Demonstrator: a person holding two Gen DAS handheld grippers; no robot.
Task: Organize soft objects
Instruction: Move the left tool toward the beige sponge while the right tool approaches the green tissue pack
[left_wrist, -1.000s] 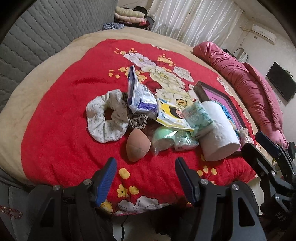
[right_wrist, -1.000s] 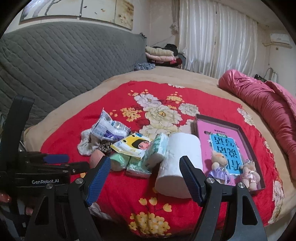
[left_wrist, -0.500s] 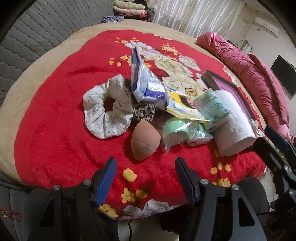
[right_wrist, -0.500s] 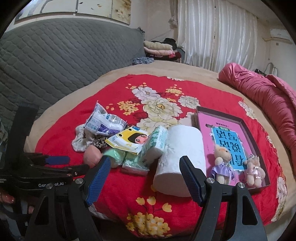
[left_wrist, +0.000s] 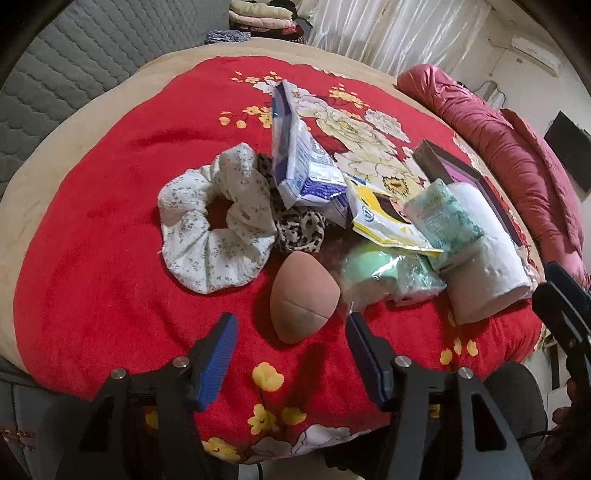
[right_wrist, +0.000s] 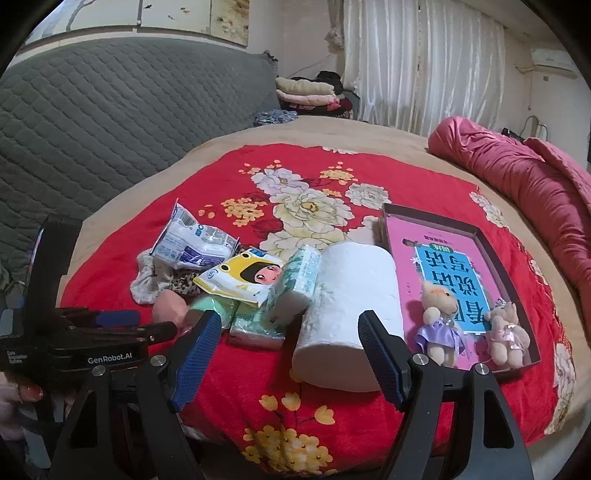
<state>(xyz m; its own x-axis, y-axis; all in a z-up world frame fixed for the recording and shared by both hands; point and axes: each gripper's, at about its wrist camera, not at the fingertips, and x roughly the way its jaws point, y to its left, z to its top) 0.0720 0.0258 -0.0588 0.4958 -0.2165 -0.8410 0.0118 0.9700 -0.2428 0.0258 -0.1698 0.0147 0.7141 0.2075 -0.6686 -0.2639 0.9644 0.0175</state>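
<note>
One peach, egg-shaped sponge (left_wrist: 303, 295) lies on the red flowered blanket (left_wrist: 110, 229) of the bed, at the near edge of a heap of soft things and just ahead of the left hand-held gripper (left_wrist: 291, 354). That gripper's jaws have just been closing a little but stand apart and empty, the sponge lying beyond the tips, not between them. If it is the target, a grab may go wrong in a few ways. The sponge is rounded and springy, so an off-centre pinch could squirt it sideways or roll it off the near edge of the bed. A crinkly bag holding a green puff (left_wrist: 373, 269) touches its right side; the right-hand finger could snag that film and drag the bag along. The leopard scrunchie (left_wrist: 299, 229) and white flowered scrunchie (left_wrist: 214, 229) sit close behind and could catch on an overreaching finger. Further right, the yellow packet (left_wrist: 388, 218) and tissue pack (left_wrist: 443, 221) lean on the toilet roll (left_wrist: 484, 266); a nudge might topple that stack. The right hand-held gripper (right_wrist: 288, 350) hangs open and empty before the roll, near enough to the left one to risk a bump. The pink-lined box (right_wrist: 513, 273) holding two small bears (right_wrist: 439, 321) is likely the goal.
</note>
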